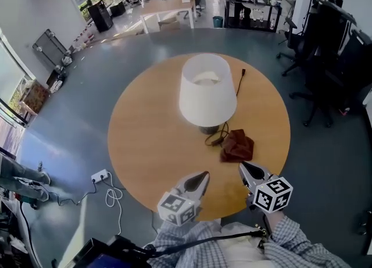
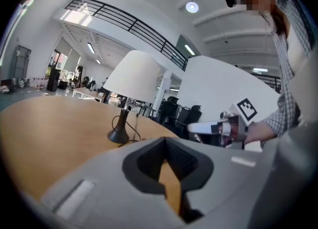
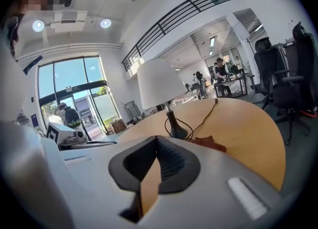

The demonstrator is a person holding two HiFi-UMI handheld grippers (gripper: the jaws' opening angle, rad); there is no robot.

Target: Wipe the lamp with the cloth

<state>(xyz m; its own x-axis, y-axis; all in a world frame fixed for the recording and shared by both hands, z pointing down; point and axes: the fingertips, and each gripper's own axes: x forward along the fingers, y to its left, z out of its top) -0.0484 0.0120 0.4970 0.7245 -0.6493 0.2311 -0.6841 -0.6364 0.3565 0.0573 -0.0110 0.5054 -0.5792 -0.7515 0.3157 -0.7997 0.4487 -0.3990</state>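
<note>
I find the brown cloth (image 1: pixel 237 146) just ahead of my right hand-held gripper (image 1: pixel 244 168), nearer it than my left hand-held gripper (image 1: pixel 203 176); both closed, empty.

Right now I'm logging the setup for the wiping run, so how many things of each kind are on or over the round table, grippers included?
lamp: 1
cloth: 1
grippers: 2, the left gripper and the right gripper
Total: 4
</note>
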